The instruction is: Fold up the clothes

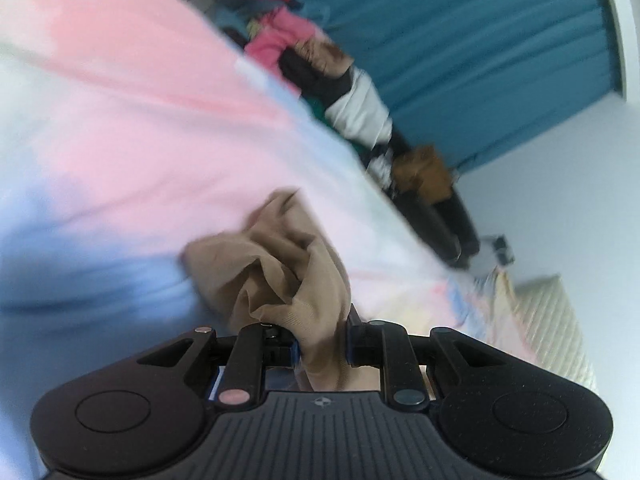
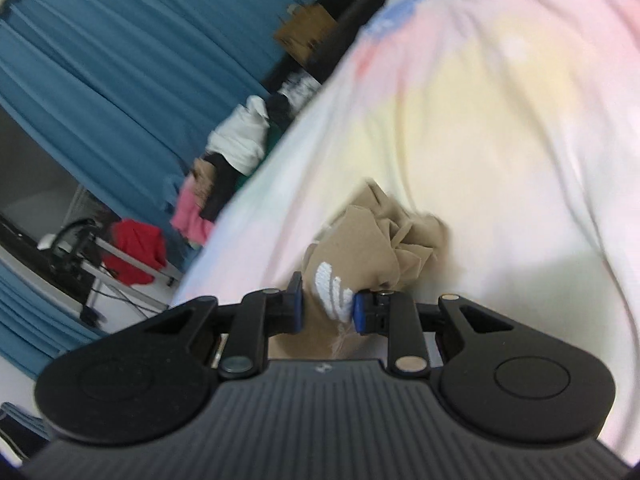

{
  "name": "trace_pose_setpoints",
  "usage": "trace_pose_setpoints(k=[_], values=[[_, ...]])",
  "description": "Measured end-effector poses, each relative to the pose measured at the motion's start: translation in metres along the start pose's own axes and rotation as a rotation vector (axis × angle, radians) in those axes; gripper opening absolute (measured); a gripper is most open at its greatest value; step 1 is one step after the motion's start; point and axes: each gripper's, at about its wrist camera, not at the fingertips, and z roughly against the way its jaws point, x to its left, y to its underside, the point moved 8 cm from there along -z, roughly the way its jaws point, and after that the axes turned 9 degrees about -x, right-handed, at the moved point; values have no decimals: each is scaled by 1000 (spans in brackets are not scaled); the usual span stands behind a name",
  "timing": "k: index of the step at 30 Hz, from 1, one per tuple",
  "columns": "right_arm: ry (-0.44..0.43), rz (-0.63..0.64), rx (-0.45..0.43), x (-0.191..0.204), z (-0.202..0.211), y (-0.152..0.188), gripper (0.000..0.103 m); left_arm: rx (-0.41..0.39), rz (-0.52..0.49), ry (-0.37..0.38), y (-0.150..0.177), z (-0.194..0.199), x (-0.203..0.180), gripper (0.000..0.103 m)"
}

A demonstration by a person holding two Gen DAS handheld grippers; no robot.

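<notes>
Left wrist view: the left gripper (image 1: 322, 346) is clamped narrowly on a bunched fold of a tan garment (image 1: 276, 264), the cloth pinched between its blue-padded fingers (image 1: 352, 344) and crumpling out ahead of them. The garment hangs over a pastel bed sheet (image 1: 132, 128) of pink, white and blue. Beyond the sheet's far edge lies a row of heaped clothes (image 1: 352, 108), with a blue curtain (image 1: 480, 52) behind and a white wall (image 1: 580, 200) to the right. The picture is blurred. Right wrist view: the right gripper (image 2: 328, 304) is likewise closed narrowly on the tan garment (image 2: 376, 236), its pads gripping a part that bears a white stitched mark (image 2: 334, 288). The same sheet (image 2: 500, 140) lies beneath, here pale yellow and pink. The heaped clothes (image 2: 240, 140), a red item (image 2: 136, 250) and the curtain (image 2: 100, 60) appear at left.
</notes>
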Motion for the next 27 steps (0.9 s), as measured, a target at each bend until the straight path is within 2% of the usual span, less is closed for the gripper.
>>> trace_pose_setpoints(k=[3,6,8,10,11,13,17,21,23,24,25,27], values=[[34,3,25,-22,9,25,27,31,-29,-20,16,4,24,25],[79,-19,64,-40,13,43,31,46,-102,-72,28,2,37,38],[98,-39,77,-45,17,46,35,47,-153,-87,29,3,35,43],[126,-20,107,-42,20,45,40,50,-213,-103,28,6,28,61],[144,-3,125,-41,22,43,41,48,-245,-113,26,13,21,66],[175,23,143,-36,32,37,45,35,-311,-125,23,30,3,82],[171,84,132,-23,73,19,45,-17,-443,-137,15,75,-41,101],[106,167,79,4,120,-5,46,-85,-558,-109,8,128,-94,103],[62,214,38,21,148,-16,67,-130,-614,-96,9,157,-118,103],[38,241,19,29,163,-19,80,-150,-640,-88,11,173,-129,103],[13,270,0,38,178,-22,85,-170,-665,-79,14,188,-140,103],[-35,332,-28,55,207,-25,85,-207,-719,-62,22,218,-159,103]])
